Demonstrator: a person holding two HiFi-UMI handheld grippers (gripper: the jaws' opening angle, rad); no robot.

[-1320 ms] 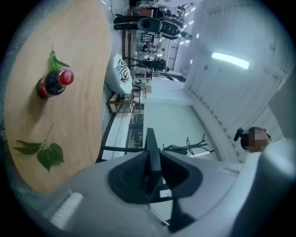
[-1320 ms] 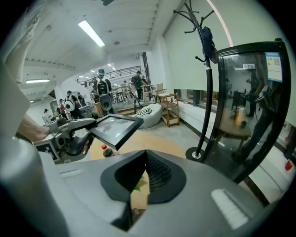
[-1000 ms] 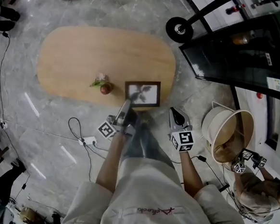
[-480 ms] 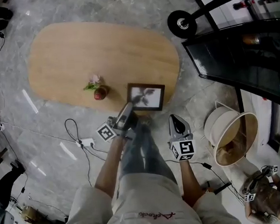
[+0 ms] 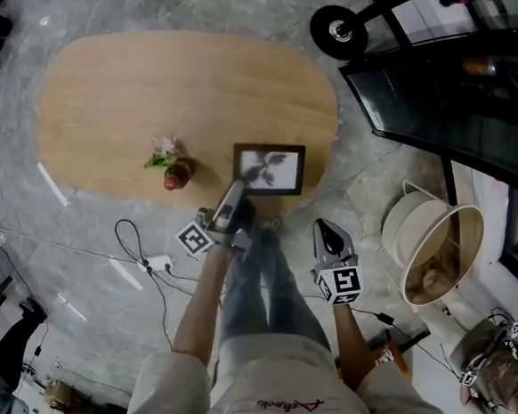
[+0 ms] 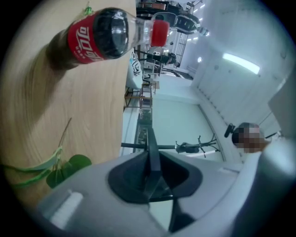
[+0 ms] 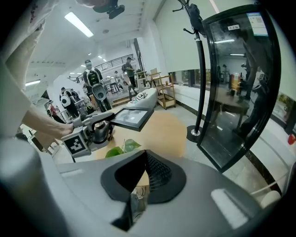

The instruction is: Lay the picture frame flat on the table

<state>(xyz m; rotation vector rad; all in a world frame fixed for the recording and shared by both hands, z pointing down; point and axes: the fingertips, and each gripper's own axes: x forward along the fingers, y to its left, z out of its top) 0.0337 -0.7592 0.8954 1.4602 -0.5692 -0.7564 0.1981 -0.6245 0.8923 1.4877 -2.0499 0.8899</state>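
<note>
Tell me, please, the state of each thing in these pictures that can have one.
Picture frame: held by one edge, nearly level, above the table, not yet laid down.
Left gripper: shut on the frame's edge.
Right gripper: shut, holding nothing.
Cola bottle: upright on the table, cap on.

Bottle (image 5: 176, 174) on table (image 5: 143, 95), picture frame (image 5: 271, 168) to its right by table's near edge
</note>
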